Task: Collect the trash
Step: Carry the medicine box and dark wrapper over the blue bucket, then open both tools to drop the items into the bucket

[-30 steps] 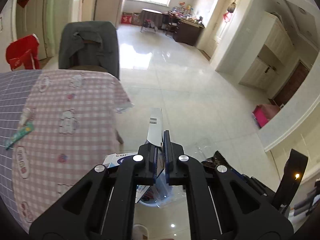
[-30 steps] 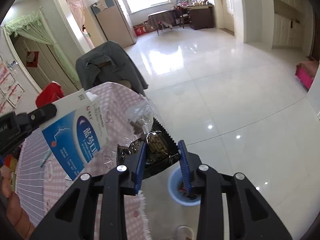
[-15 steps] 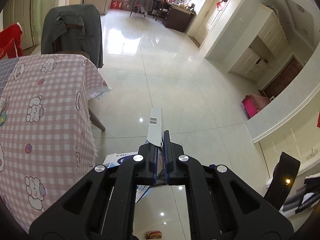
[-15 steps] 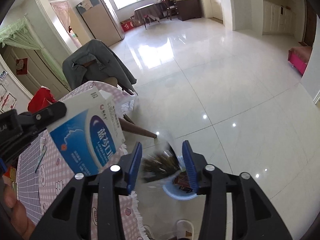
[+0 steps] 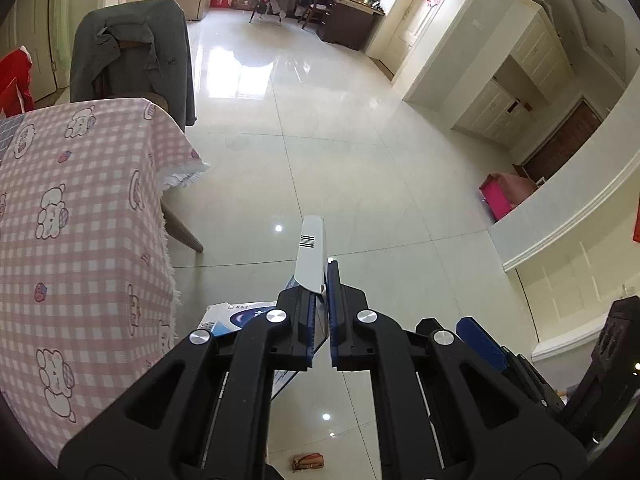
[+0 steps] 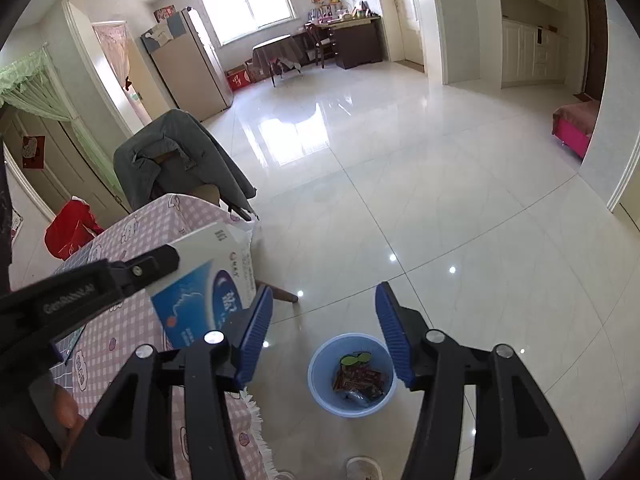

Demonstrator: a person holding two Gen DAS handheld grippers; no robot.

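While left tongs (image 5: 322, 300) pinch box (image 5: 310, 258), clear floor (image 5: 340, 160) past tablecloth edge (image 5: 168, 208)

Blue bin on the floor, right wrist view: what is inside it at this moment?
The blue bin holds crumpled snack wrappers: red and dark printed ones, plus a clear piece at the bottom. Anything beneath them, and most of the bin's floor, is covered.

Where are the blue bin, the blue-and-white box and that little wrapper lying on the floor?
blue bin (image 6: 320, 384): right wrist view, on its left inner wall.
blue-and-white box (image 6: 200, 300): right wrist view, on its printed blue face.
wrapper (image 5: 308, 461): left wrist view, on its middle, on the floor tiles.
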